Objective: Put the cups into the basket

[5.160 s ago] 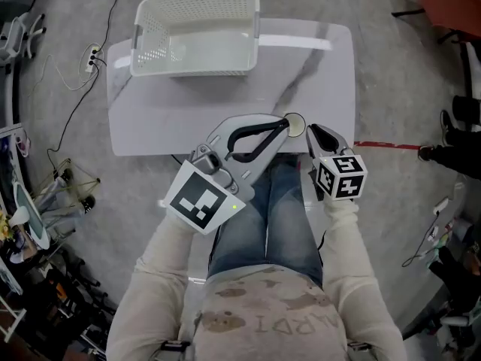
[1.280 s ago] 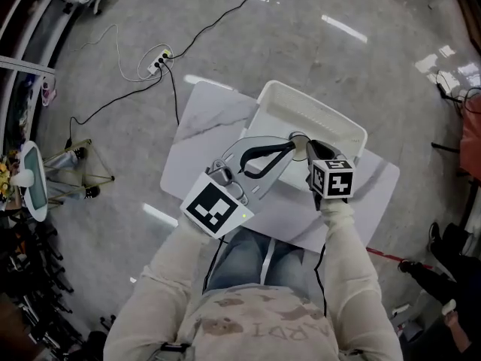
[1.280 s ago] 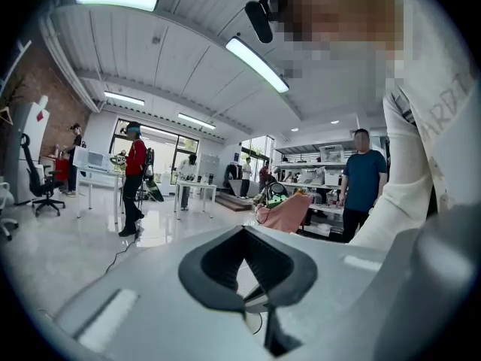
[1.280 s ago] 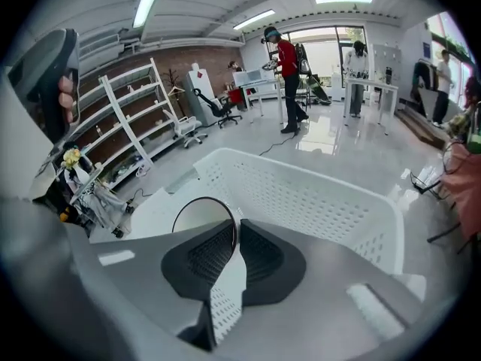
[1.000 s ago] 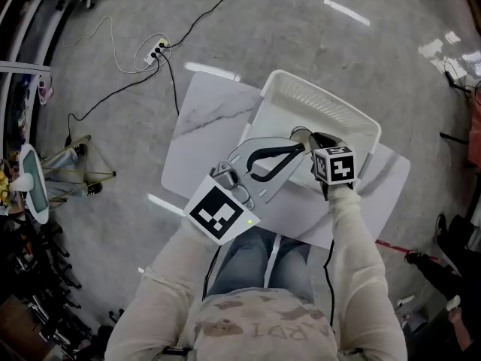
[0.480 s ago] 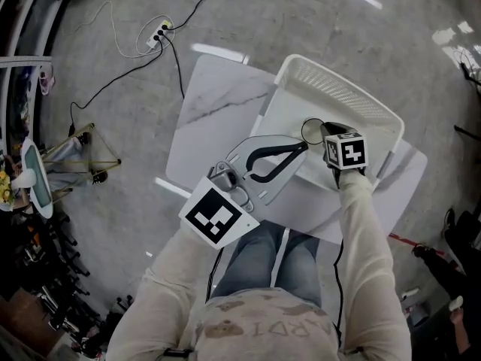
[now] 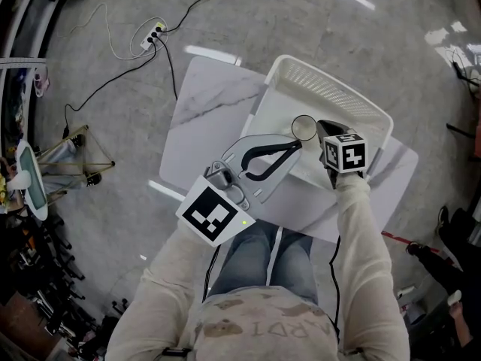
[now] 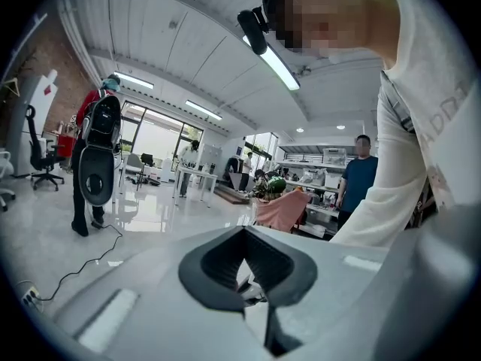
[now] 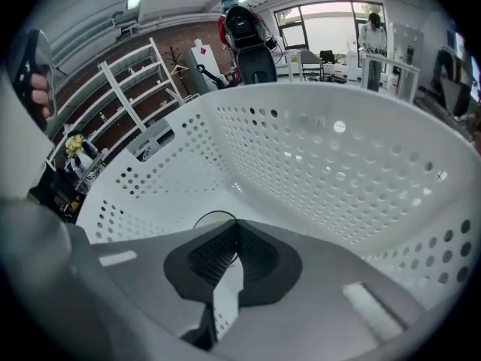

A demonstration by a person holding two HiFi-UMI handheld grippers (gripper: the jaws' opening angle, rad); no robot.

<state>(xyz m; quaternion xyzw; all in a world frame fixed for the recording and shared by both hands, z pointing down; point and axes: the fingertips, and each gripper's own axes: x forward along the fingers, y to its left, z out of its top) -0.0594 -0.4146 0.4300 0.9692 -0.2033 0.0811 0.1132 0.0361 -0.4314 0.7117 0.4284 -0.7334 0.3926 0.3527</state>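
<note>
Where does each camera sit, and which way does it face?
Head view: on the head, facing steeply down at the table; sleeves and lap show.
Left gripper view: on the left gripper, facing up into the room; the person's torso shows.
Right gripper view: on the right gripper, facing into the basket; shut jaws hold the cup.
Shared: head and right gripper views show basket, cup.

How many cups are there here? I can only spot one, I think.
1. A clear cup is pinched at its rim by the right gripper, held inside the white basket. No other shows, though one might be hidden under the grippers or arms.
</note>
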